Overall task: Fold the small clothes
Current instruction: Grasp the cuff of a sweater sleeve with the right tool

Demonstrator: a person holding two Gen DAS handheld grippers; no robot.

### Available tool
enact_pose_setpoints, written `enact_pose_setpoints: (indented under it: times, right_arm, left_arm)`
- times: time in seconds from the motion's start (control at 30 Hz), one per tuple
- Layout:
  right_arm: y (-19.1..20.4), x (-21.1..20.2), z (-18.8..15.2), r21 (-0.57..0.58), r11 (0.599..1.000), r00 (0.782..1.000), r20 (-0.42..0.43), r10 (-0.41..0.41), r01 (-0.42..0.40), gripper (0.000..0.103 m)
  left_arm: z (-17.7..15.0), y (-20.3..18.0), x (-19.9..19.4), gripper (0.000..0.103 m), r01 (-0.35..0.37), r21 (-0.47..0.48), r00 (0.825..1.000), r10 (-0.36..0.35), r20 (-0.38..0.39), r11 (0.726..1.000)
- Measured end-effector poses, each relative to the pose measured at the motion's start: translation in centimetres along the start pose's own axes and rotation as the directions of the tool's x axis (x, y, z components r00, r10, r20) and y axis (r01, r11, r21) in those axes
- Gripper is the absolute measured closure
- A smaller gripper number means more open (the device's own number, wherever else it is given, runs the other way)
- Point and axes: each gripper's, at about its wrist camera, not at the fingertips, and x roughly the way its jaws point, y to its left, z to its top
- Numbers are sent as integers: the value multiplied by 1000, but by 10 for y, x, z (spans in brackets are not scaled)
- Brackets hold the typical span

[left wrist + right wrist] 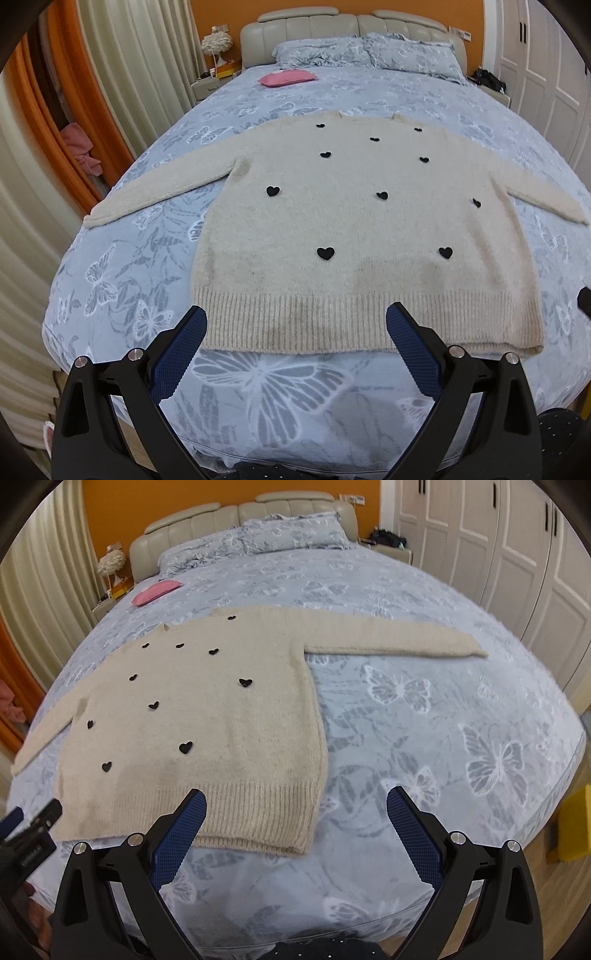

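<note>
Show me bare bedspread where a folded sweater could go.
Free: bedspread right of the sweater, below its right sleeve; also between neckline and pillows, beside the pink pouch. Crowded: bed middle, under the sweater.

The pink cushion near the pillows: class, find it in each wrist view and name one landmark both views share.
Left wrist view: the pink cushion lies upper centre, on the bedspread beyond the sweater's neckline.
Right wrist view: the pink cushion sits upper left, beyond the sweater.
Shared landmark: the beige padded headboard behind the pillows.
</note>
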Motion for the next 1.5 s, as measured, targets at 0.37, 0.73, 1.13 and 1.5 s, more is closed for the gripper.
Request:
enact_pose_setpoints:
  times: [0.37, 0.73, 1.13, 1.5]
  right_arm:
    - [-179, 56, 112, 273, 957, 984, 119, -134, 97, 7]
    - [-323, 175, 202, 463, 866, 972, 39, -233, 189, 8]
    - [-317, 239, 223, 460, 857, 967, -15, -254, 232, 18]
    - [-290, 223, 242, 503, 852, 976, 66, -207, 147, 88]
  left_arm:
    - [50, -34, 31, 7, 15, 4, 1000, -15, -12, 1000]
    - [120, -93, 110, 5, 8, 37, 1000, -9, 24, 999]
    - [133, -96, 157, 5, 34, 31, 999, -35, 13, 999]
    - [131, -65, 177, 5, 89, -72, 996, -91, -27, 993]
